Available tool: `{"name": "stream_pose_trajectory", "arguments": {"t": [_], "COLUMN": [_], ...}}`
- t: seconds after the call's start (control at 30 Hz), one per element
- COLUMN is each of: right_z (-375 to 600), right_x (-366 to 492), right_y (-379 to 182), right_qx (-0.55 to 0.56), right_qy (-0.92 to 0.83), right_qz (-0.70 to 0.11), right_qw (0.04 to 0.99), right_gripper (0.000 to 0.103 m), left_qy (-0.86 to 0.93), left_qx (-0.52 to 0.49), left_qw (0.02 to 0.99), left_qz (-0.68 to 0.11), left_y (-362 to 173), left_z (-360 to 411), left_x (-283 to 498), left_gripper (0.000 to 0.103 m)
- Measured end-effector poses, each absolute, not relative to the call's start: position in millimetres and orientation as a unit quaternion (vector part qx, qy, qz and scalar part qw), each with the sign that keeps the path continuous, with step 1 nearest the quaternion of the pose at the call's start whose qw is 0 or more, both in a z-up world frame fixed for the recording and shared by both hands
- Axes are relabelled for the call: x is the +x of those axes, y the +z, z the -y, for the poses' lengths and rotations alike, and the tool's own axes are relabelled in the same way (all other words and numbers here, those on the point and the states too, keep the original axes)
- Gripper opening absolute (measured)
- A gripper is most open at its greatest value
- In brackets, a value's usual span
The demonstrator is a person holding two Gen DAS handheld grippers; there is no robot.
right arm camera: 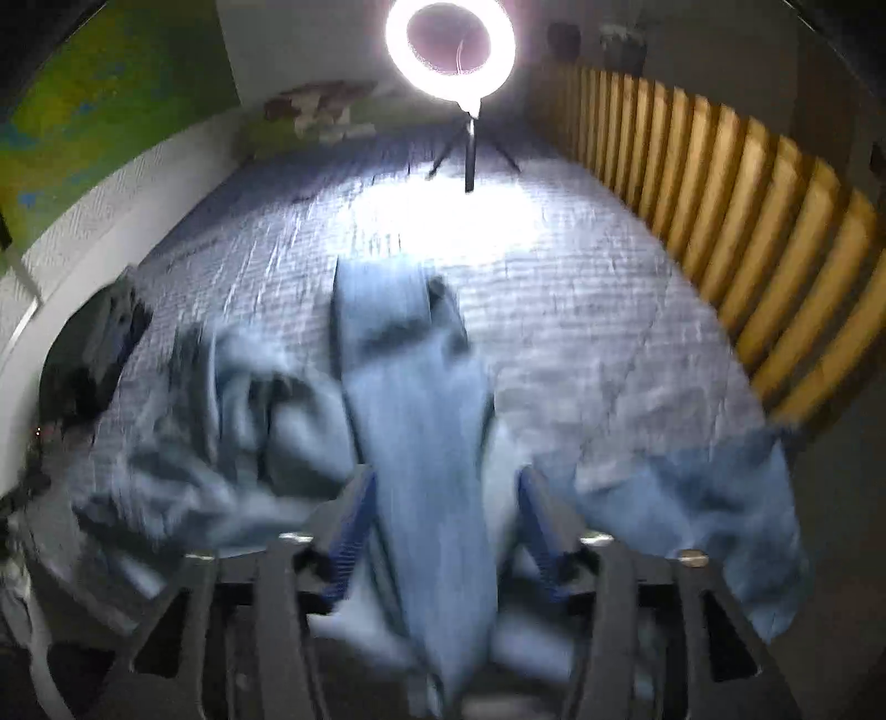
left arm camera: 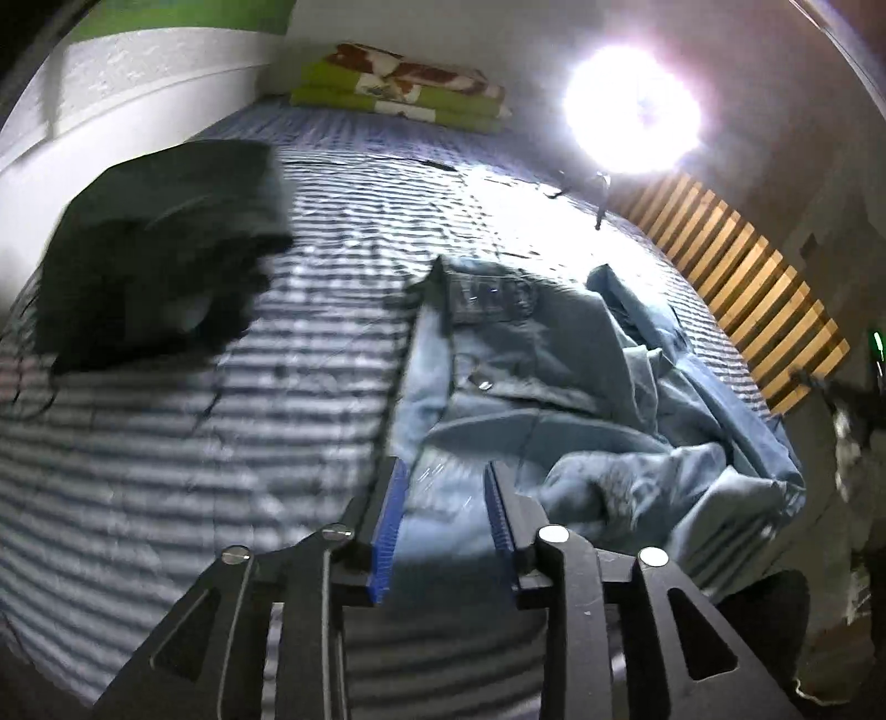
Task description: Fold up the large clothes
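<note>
Two grippers over a bed w/ a blue-striped quilt [left arm camera: 183, 443], both pointing down at a crumpled pair of blue jeans [left arm camera: 554, 387]. Left gripper [left arm camera: 446, 526]: blue ribbed pads [left arm camera: 387, 531] spread apart, jeans fabric showing in the gap below them, pads not pressing on it; it sits over the jeans' left edge, waistband and a metal button farther up the cloth. Right gripper [right arm camera: 443, 531]: jaws spread wider, a long strip of denim, prob. a leg, runs up between them from under the camera toward the ring light [right arm camera: 449, 50]; pads stand clear of the cloth on both sides as far as the blur lets me tell. Right-wrist view is heavily smeared, so fine detail of the jeans [right arm camera: 410, 399] there is lost.

Jeans lie bunched on the near part of the bed, one portion draped past the near-right edge of the quilt. Dark folded garment stack [left arm camera: 160, 249] sits on the quilt to the left, well apart from the jeans. Folded green/brown blankets [left arm camera: 398, 88] at the far end by the wall. Ring light on a small tripod stands on the bed beyond the jeans. Wooden slatted rail [right arm camera: 736, 232] runs along the right side. No containers in view: everything rests straight on the quilt
</note>
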State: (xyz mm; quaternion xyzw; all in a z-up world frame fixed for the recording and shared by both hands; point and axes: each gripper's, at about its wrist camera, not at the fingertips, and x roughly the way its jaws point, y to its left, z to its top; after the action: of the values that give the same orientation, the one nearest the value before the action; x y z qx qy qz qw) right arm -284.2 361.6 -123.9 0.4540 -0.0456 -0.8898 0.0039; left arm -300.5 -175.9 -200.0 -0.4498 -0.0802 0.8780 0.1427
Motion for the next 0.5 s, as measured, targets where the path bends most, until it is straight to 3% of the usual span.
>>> {"name": "stream_pose_trajectory", "arguments": {"t": [0.13,0.3,0.4,0.47,0.5], "right_z": [-333.7,-295.6,-289.9,-296.9,-303.5], "right_x": [-379.5,-465.5,-483.9,-486.5,-484.5], "right_y": [-149.4,-223.1,-252.8,-261.0,-258.8], "right_qx": [0.490,0.551,0.565,0.572,0.574], "right_qy": [-0.871,-0.834,-0.822,-0.816,-0.815], "right_qz": [0.036,-0.008,-0.044,-0.048,-0.043], "right_qw": [0.014,-0.023,-0.052,-0.062,-0.065], "right_gripper": [0.062,0.062,0.062,0.043,0.016], "left_qy": [0.867,0.860,0.858,0.855,0.854], "left_qx": [-0.469,-0.484,-0.493,-0.499,-0.502], "left_qw": [0.144,0.134,0.124,0.113,0.110], "left_qz": [0.089,0.092,0.076,0.077,0.080], "left_y": [-215.8,-232.5,-241.1,-246.8,-249.3], "left_z": [149.8,131.9,126.2,127.0,127.6], "left_x": [-345.3,-391.6,-410.5,-422.8,-427.1], "left_gripper": [0.038,0.059,0.059,0.059,0.059]}}
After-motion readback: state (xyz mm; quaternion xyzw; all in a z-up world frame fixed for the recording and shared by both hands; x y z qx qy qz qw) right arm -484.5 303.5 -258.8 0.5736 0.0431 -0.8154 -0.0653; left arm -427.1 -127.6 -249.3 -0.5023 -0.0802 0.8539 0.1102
